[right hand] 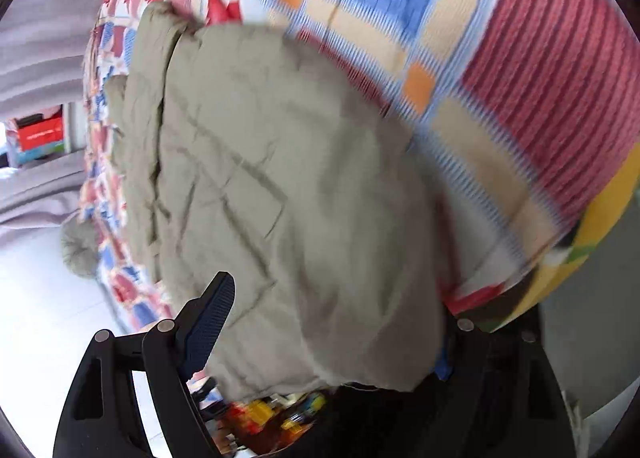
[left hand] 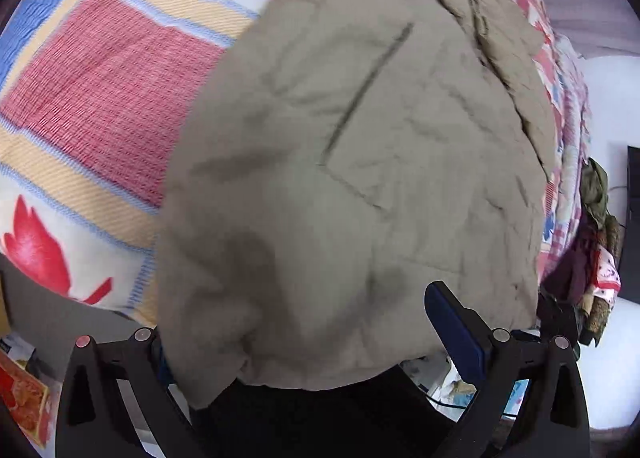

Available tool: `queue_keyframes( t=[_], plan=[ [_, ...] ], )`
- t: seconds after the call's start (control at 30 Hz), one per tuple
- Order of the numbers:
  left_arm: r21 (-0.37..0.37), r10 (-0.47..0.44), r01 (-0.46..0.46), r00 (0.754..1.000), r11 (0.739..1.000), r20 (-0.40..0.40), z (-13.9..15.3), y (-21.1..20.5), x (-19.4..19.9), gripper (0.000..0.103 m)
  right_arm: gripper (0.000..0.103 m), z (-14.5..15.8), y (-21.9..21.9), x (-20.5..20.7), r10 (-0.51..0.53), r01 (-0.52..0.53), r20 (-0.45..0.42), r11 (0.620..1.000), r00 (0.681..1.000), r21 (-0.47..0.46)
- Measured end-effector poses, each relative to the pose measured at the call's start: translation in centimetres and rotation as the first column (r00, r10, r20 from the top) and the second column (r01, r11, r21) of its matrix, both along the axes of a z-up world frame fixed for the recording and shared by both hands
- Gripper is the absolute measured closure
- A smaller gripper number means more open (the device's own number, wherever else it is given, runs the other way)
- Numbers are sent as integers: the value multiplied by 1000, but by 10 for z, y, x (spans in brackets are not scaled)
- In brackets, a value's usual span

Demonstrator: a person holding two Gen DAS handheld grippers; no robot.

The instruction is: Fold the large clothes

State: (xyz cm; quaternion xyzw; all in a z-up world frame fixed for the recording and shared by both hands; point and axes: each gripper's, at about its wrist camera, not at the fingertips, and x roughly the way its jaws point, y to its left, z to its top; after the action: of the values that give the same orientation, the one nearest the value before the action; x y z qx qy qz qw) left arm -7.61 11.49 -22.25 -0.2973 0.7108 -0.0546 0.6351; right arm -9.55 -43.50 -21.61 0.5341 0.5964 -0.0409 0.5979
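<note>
Both tongs, wide apart, straddle the khaki jacket hem.

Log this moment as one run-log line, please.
step: folding | item: khaki padded jacket on patterned blanket | left gripper: jacket hem between fingers | right gripper: same | fold: incomplete

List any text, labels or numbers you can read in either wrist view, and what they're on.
None can be read.
Red box, far left in the right wrist view: a pale line that may be print, too small and blurred to read.
Orange printed item, bottom left in the left wrist view: pattern only, no legible words.
Coat: no visible label or tag.
Blanket: pattern only, no lettering.
</note>
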Motion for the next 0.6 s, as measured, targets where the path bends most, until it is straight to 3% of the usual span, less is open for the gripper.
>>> queue_keyframes(
  t=[0.03,0.13,0.2,0.27,0.3,0.33,0.37,0.6],
  plan=[
    [-3,-8,8,1000,1000,2,1,-2,2,2,18,-1,6,2,4,-4,6,1000,1000,11],
    [17,-31,32,999,999,-21,-3,-12,13,32,18,-2,21,9,21,-21,16,999,1000,29],
    [27,-38,39,999,999,-34,-8,-14,15,64,18,-2,24,13,33,-34,15,999,999,34],
    [12,-37,38,999,999,-25,-4,-8,15,70,23,-1,26,16,33,-33,-6,999,999,21],
    [7,-40,40,999,999,-16,0,-5,15,77,42,-1,28,17,33,-33,-29,999,999,9],
    [0,-45,45,999,999,-8,3,-4,17,77,78,-3,23,15,41,-41,-69,999,997,-7],
    [-7,-50,50,999,999,5,7,-1,17,82,90,-5,19,9,47,-49,-105,999,993,-21],
    [-70,-18,28,989,997,147,60,23,31,86,94,31,31,30,156,-155,7,984,988,-90]
  ],
)
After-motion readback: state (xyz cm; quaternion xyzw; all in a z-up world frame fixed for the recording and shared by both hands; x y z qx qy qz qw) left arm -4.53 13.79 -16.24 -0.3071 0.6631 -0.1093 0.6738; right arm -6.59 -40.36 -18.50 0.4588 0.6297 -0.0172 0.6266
